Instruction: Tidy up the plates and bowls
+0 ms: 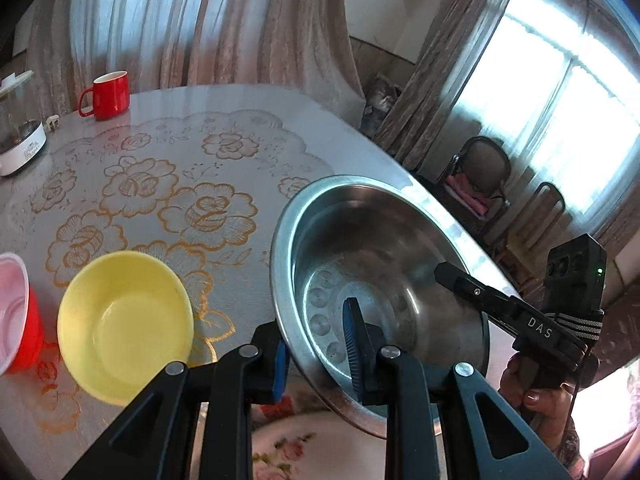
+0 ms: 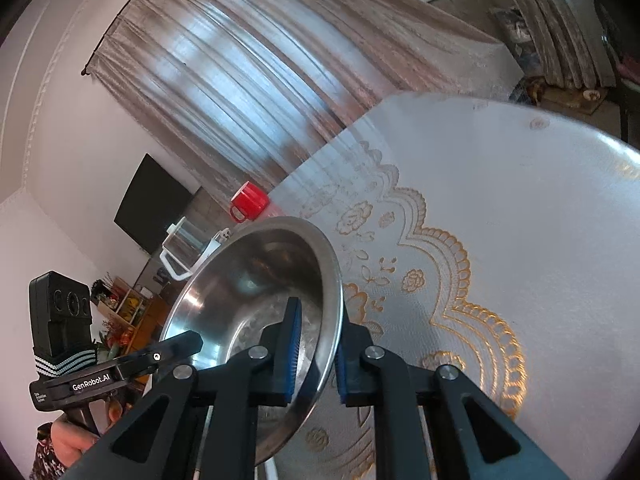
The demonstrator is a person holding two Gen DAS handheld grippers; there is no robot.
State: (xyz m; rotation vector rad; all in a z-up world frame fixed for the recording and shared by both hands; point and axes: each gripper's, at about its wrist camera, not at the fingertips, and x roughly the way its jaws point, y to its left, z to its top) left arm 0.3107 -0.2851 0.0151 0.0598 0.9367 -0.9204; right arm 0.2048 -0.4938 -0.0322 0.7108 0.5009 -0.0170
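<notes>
Two grippers hold one steel bowl (image 1: 384, 280) by opposite sides of its rim, above the table (image 1: 200, 152) near its edge, tilted rather than level. The left gripper (image 1: 316, 360) has its jaws drawn narrow on the near rim, one blue pad (image 1: 354, 352) inside the bowl and the other against the outer wall. The right gripper (image 2: 316, 360) pinches the far rim the same way, inner pad inside and outer pad under the flange. Both sets of jaws have just been closing, with the rim between them. I judge the bowl stiff and fairly light for its width, but polished metal is slippery under rubber pads, and a thin flared rim gives only a small bite. Held at two points, it could swing or slide if one hand lifts ahead of the other. Grips should stay straight across from each other and rise together. A yellow bowl (image 1: 124, 332) and a red bowl (image 1: 20, 320) stand on the table beside it, plastic by their look, light enough for one gripper at the rim. A flowered plate (image 1: 280, 452) lies under the steel bowl, likely brittle.
</notes>
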